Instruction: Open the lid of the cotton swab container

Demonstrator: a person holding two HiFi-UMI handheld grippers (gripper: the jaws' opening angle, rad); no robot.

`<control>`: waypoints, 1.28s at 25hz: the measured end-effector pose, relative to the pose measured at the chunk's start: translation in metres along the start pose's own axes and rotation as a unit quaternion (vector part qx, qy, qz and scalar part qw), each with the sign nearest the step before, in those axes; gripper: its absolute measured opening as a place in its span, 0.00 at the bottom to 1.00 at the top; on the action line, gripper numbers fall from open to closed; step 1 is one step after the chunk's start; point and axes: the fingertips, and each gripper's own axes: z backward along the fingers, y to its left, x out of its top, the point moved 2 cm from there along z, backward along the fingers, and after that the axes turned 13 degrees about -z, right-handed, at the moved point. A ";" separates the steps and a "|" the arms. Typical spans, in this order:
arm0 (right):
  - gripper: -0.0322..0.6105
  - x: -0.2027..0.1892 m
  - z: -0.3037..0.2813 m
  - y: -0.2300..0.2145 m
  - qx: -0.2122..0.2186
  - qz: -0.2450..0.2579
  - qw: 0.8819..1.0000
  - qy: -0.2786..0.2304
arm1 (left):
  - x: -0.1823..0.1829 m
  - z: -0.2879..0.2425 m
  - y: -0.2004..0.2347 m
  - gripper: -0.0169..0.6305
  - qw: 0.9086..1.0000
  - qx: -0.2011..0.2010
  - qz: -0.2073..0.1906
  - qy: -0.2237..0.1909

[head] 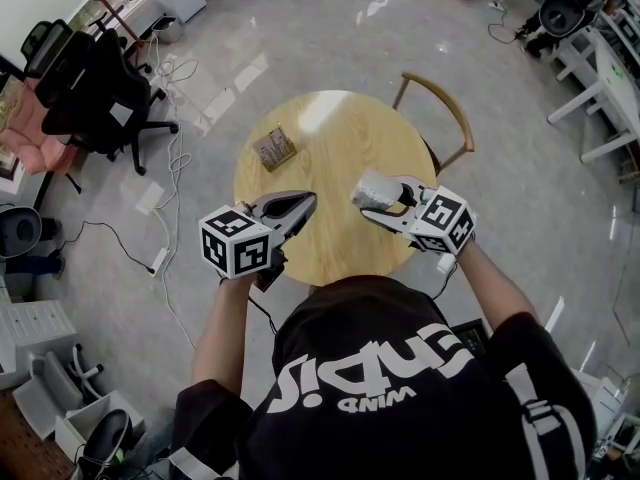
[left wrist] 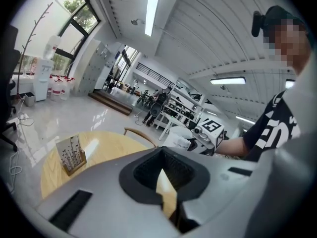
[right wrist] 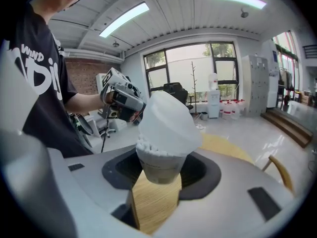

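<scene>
The right gripper (head: 392, 206) is holding the cotton swab tub (right wrist: 159, 166) up over the worktop (head: 330, 133). Its fingers are squeezing the bottom part of the tub, one on each side. The white lid (right wrist: 168, 123) is sitting above the fingers and leaning to one side. Little white swabs (right wrist: 147, 146) are peeking out under its edge, so the lid is looking partly open already.

The left gripper (head: 300, 206) is waiting off to the side of the tub and is not touching it. Its fingers are pressed together with nothing between them.

What could go wrong? The tub is looking tilted, not standing straight. If the lid is coming all the way off while it is leaning like this, swabs may be sliding out onto the worktop or the floor. The right fingers are only gripping the low end of the tub, so a hard push on the lid could be twisting it out from between them. The left fingers are shut, so they would need to be opening first to pinch the lid. Poking with shut fingers could be knocking the tub loose.
</scene>
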 end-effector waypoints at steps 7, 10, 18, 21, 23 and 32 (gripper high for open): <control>0.35 0.014 0.026 -0.021 -0.084 -0.051 0.992 -0.082 | -0.003 0.011 0.013 0.04 0.997 0.074 -0.011 -0.033; 0.35 0.018 0.036 -0.029 -0.117 -0.074 0.984 -0.112 | -0.006 0.017 0.016 0.04 0.993 0.111 -0.026 -0.044; 0.35 0.019 0.053 -0.039 -0.170 -0.100 0.968 -0.156 | -0.011 0.033 0.023 0.04 0.976 0.198 -0.069 -0.059; 0.35 0.018 0.057 -0.040 -0.189 -0.103 0.962 -0.167 | -0.012 0.042 0.027 0.04 0.967 0.232 -0.082 -0.064; 0.35 0.015 0.058 -0.041 -0.201 -0.107 0.958 -0.172 | -0.015 0.048 0.029 0.04 0.963 0.250 -0.079 -0.071; 0.35 0.012 0.069 -0.044 -0.230 -0.118 0.944 -0.204 | -0.028 0.066 0.034 0.04 0.946 0.306 -0.051 -0.096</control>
